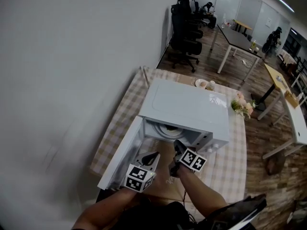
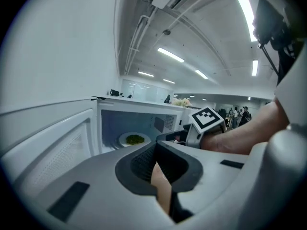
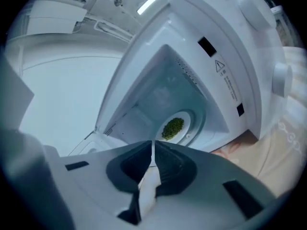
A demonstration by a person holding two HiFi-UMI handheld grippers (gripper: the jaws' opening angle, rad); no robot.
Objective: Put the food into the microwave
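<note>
A white microwave (image 1: 184,107) stands on the checked table, its door (image 1: 122,152) swung open to the left. Inside, on the turntable, lies a white plate of green food (image 3: 172,127), also seen in the left gripper view (image 2: 134,139). Both grippers hover just in front of the opening. My left gripper (image 2: 156,145) is near the door, jaws together with nothing between them. My right gripper (image 3: 153,152) is rolled and points into the cavity. Its jaws are all but touching, and it holds nothing. In the head view the left gripper (image 1: 153,158) sits beside the right gripper (image 1: 178,146).
A checked cloth covers the table (image 1: 120,123). Small dishes (image 1: 201,84) and a bunch of flowers (image 1: 242,107) stand behind and right of the microwave. A grey wall runs along the left. Office chairs (image 1: 184,32) and desks (image 1: 240,40) fill the room beyond.
</note>
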